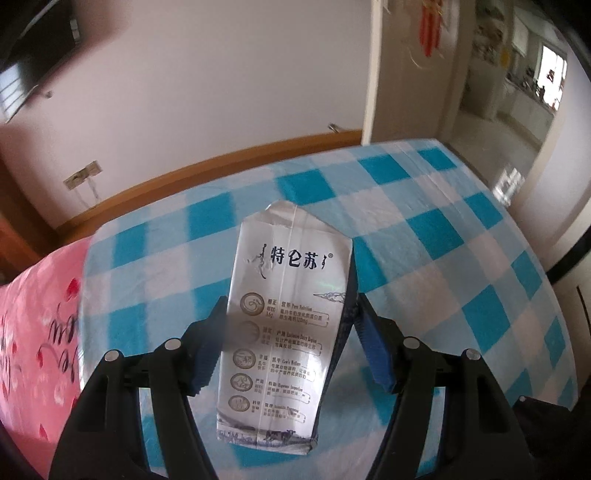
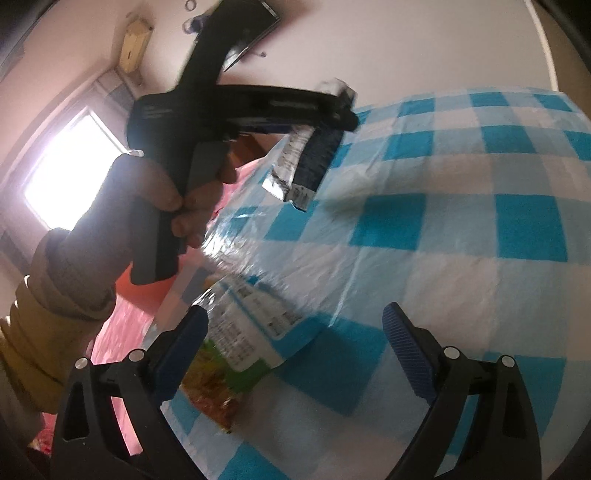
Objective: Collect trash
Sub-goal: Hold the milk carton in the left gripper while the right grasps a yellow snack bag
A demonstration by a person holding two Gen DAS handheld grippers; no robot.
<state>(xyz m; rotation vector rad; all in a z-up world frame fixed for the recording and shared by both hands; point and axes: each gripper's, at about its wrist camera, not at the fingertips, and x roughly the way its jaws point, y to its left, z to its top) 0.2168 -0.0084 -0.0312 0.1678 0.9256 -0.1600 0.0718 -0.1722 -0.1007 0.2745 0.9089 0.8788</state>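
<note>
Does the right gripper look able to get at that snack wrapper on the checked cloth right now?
Probably yes. The right gripper is open and empty, and the wrapper lies flat on the cloth just ahead, by its left finger. The left gripper holds the carton farther back, out of the way.

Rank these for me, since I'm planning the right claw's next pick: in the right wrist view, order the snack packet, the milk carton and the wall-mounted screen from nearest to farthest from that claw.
1. Snack packet: on the checked cloth beside the right claw's left finger.
2. Milk carton: farther up, held off the cloth by the left claw.
3. Wall-mounted screen: on the wall at top, behind both.
</note>
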